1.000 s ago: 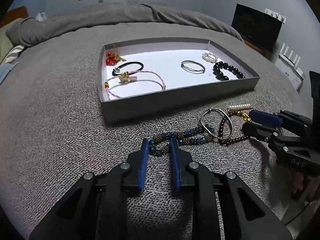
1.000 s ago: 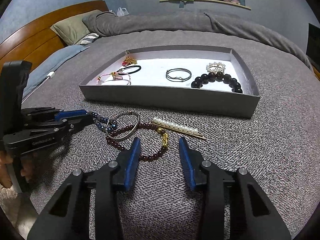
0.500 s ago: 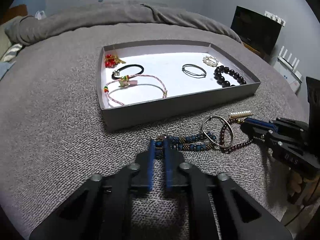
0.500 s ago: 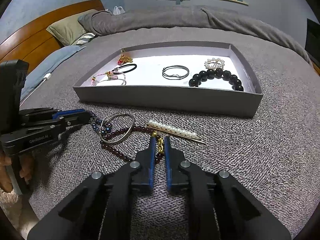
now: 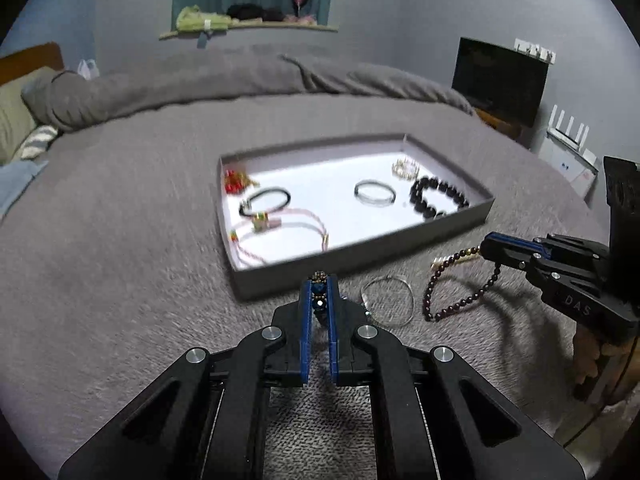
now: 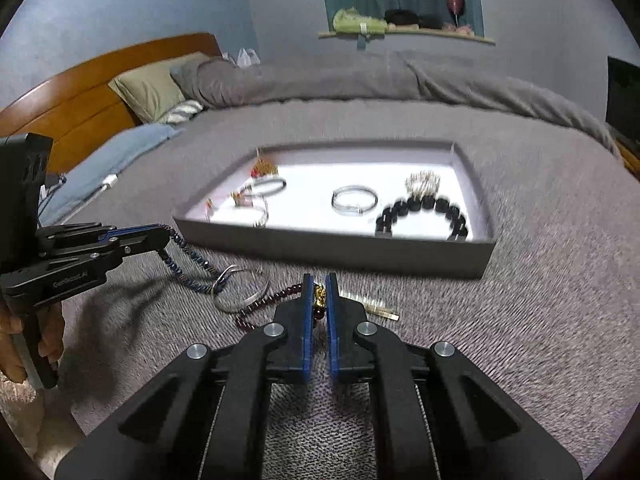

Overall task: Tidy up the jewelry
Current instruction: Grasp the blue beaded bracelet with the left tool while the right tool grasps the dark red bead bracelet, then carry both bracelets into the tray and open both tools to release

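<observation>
My left gripper (image 5: 319,286) clamped on blue beaded bracelet (image 6: 188,256); my right gripper (image 6: 319,292) clamped on garnet bracelet (image 5: 448,300). Tray (image 5: 360,258) beyond.

A rumpled grey duvet (image 6: 360,76) lies along the far edge of the grey knit bedspread (image 6: 540,320). At the far left corner — an olive pillow (image 6: 156,88) against a curved wooden headboard (image 6: 80,96). Beyond the right edge — a black screen (image 5: 500,80) and white router (image 5: 570,130).

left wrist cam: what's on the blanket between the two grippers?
A silver bangle, lying flat between the left gripper and the right gripper; the right wrist view shows it too.
</observation>
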